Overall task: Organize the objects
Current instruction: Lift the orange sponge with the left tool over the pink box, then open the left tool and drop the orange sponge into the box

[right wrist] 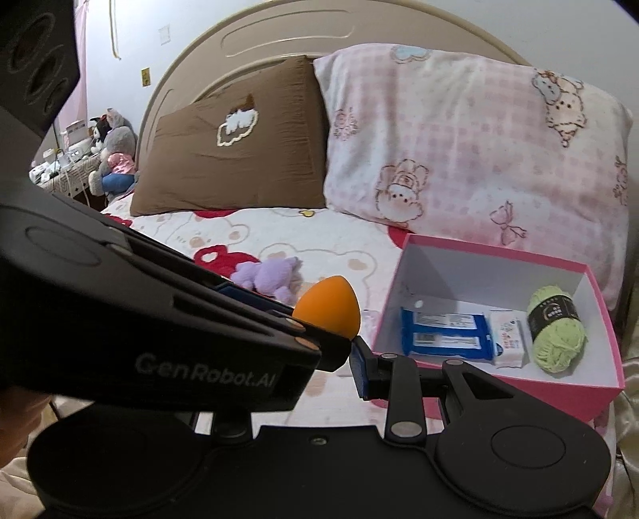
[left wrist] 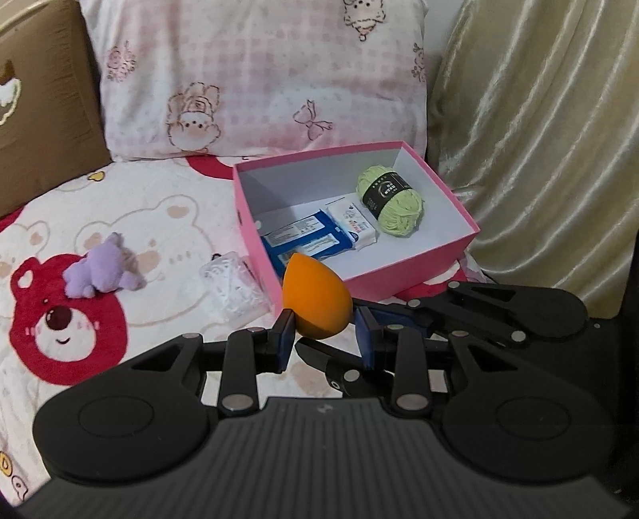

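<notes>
My left gripper (left wrist: 324, 333) is shut on an orange egg-shaped sponge (left wrist: 315, 297), held above the bedspread just in front of the pink box (left wrist: 359, 285). The box holds a green yarn ball (left wrist: 391, 203), a blue packet (left wrist: 303, 239) and a white tissue pack (left wrist: 353, 225). In the right wrist view the left gripper crosses in front and hides my right gripper's left finger; only its right finger (right wrist: 359, 369) shows, beside the sponge (right wrist: 329, 307) and near the box (right wrist: 599, 383). A purple plush toy (left wrist: 104, 267) and a clear plastic packet (left wrist: 235, 287) lie on the bed.
A pink patterned pillow (left wrist: 259, 76) and a brown pillow (right wrist: 235, 155) lean on the headboard (right wrist: 279, 36). A cream curtain (left wrist: 539, 139) hangs right of the box. The bedspread (left wrist: 159, 207) has bear prints. Plush toys (right wrist: 114, 155) sit on a far side table.
</notes>
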The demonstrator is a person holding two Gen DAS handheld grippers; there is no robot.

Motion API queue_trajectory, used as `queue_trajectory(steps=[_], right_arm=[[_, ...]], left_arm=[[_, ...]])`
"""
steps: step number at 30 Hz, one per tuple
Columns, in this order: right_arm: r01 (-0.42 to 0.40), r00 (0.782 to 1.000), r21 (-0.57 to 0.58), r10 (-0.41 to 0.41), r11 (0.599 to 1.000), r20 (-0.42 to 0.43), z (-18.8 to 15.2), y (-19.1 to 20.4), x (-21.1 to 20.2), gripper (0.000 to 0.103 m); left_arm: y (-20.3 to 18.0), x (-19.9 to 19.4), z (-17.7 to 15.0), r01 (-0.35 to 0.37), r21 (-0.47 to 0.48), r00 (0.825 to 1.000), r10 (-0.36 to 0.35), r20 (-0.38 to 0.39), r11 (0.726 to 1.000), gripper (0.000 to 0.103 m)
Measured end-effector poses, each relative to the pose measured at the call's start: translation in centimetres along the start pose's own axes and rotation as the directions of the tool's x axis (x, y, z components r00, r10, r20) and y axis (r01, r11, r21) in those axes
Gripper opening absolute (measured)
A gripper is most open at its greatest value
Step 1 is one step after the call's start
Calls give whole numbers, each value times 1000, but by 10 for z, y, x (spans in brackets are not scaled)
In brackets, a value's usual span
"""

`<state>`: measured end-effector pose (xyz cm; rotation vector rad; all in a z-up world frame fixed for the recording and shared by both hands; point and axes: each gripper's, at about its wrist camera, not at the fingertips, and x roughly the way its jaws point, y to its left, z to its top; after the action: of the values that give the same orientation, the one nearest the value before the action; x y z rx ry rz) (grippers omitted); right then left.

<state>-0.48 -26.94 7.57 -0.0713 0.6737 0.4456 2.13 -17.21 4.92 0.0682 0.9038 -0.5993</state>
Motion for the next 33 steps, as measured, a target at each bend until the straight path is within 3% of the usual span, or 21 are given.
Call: queue_trajectory(steps=[11,17,23,28,33], right_arm=[[67,997,-13,-66,998,46,15,-52,18,37],[44,999,15,-44,999,32,31,-94,38,37],[-30,999,100,33,995,-33,40,-142,70,37],[-92,983,207,122,974,-137,46,-180,106,37],[-98,968,214,143,972,-208,44,-197,144,37]], left_arm=[[-16,51,57,30,4,999,-30,-12,1000,31],[-24,82,91,36,-15,999,-36,-27,999,31],[-18,119,116,34,-99,997,-41,-68,995,31],[-13,150,126,29,-145,996,-41,-83,989,31],[-1,181,131,20,-219,994,-44,-103,975,31]])
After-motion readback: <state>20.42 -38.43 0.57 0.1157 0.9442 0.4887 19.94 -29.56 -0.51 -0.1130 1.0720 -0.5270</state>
